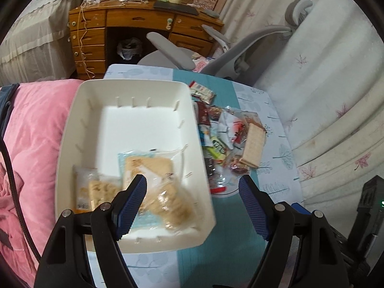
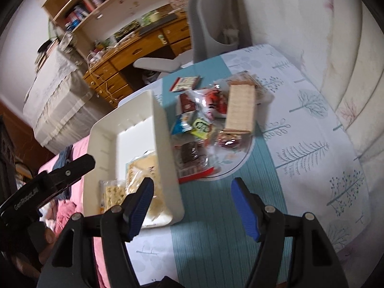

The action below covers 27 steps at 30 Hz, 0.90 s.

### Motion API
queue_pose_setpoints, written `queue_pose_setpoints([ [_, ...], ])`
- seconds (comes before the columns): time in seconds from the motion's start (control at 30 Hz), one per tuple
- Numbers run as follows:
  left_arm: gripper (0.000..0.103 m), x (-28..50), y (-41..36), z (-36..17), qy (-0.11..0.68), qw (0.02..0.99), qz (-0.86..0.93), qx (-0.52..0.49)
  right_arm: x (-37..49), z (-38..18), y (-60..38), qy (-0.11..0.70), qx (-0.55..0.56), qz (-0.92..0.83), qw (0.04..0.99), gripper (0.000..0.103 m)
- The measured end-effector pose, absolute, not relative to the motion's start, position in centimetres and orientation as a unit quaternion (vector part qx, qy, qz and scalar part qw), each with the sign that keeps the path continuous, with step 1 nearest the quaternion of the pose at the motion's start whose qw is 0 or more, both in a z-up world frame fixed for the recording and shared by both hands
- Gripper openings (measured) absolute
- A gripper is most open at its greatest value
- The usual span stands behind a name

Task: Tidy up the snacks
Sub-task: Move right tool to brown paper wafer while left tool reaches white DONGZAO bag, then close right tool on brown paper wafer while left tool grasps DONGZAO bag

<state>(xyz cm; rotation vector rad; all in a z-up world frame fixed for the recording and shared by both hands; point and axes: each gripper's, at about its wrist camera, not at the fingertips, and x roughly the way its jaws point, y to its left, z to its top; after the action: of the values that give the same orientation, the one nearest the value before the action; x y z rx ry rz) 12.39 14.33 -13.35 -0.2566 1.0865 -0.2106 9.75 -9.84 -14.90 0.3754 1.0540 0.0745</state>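
Note:
A white plastic bin (image 1: 72, 124) (image 2: 163, 129) stands on the small table, holding several clear-wrapped pale cracker packs (image 1: 148, 168) (image 2: 141, 170) in its near end. Right of the bin a pile of mixed snack packets (image 1: 223, 139) (image 2: 204, 122) lies on a round plate, with a long wafer pack (image 1: 254, 144) (image 2: 240, 108) on top. My left gripper (image 1: 192, 206) hovers open over the bin's near right corner, nothing between its blue pads. My right gripper (image 2: 192, 208) hangs open over the teal cloth just in front of the pile, also empty. The left gripper's body (image 2: 48, 180) shows at the left of the right wrist view.
The table wears a teal and white tree-print cloth (image 1: 228, 252) (image 2: 312, 144). A pink bedcover (image 1: 36, 132) lies to the left. A grey office chair (image 1: 240, 52) (image 2: 216, 24) and a wooden desk (image 1: 120, 28) (image 2: 134, 48) stand beyond; a pale curtain (image 1: 336, 96) hangs at the right.

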Motion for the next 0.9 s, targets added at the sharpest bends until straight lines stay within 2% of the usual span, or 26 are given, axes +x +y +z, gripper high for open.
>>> queue_pose_setpoints([
  [0.27, 0.08, 15.9, 9.0, -13.9, 0.536, 0.831, -0.105, -0.11, 12.9, -17.2, -15.0, 0.502, 0.228, 0.014, 0.834, 0.077],
  [0.6, 0.081, 21.2, 2.6, -16.5, 0.573, 0.81, -0.085, -0.088, 18.2, -21.5, -19.3, 0.513, 0.244, 0.014, 0.823, 0.077],
  [0.9, 0.084, 26.5, -0.6, -19.5, 0.616, 0.782, -0.061, -0.073, 21.8, -24.8, -19.4, 0.517, 0.231, 0.039, 0.823, 0.077],
])
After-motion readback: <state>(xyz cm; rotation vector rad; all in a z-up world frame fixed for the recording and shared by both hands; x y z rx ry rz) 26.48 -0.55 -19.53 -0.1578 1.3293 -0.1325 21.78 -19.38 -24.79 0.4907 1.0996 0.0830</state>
